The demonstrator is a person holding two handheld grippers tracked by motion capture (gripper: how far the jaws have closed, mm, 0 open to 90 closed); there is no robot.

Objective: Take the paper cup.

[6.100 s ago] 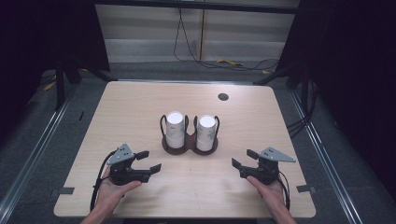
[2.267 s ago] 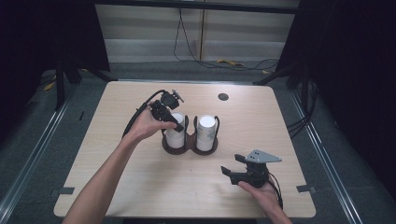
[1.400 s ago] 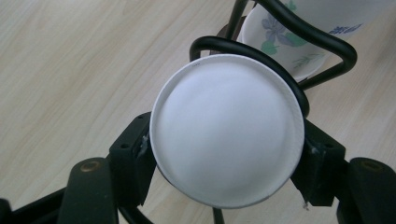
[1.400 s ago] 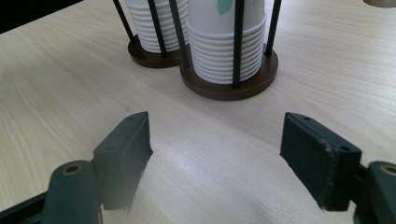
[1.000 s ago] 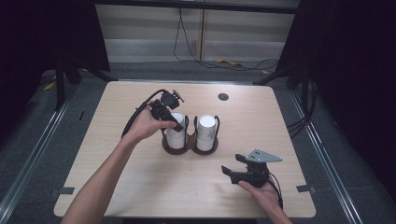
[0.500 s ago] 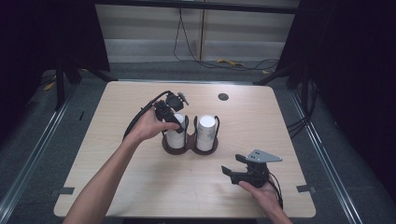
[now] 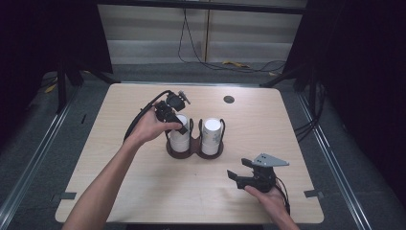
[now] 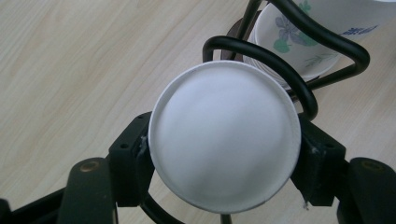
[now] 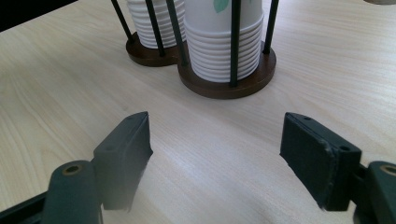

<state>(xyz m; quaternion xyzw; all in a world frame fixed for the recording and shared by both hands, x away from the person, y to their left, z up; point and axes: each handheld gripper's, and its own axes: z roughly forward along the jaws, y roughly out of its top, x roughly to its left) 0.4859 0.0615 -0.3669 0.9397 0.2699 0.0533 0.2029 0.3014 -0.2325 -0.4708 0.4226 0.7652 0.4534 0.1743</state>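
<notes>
Jaws of left gripper [image 8: 224, 186] clamped on top paper cup [image 8: 224, 140], having just closed further; right gripper [image 9: 219, 154] jaws apart, empty. Cup judged light, thin, crushable; best held gently near stiff rim

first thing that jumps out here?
The left gripper clamped on the top white paper cup of the left stack, its jaws having just closed further, pads against the cup's sides. Both stacks sit upside down in a dark two-well cup holder at the middle of the table. The right gripper rests open near the front edge, pointing towards the holder.
</notes>
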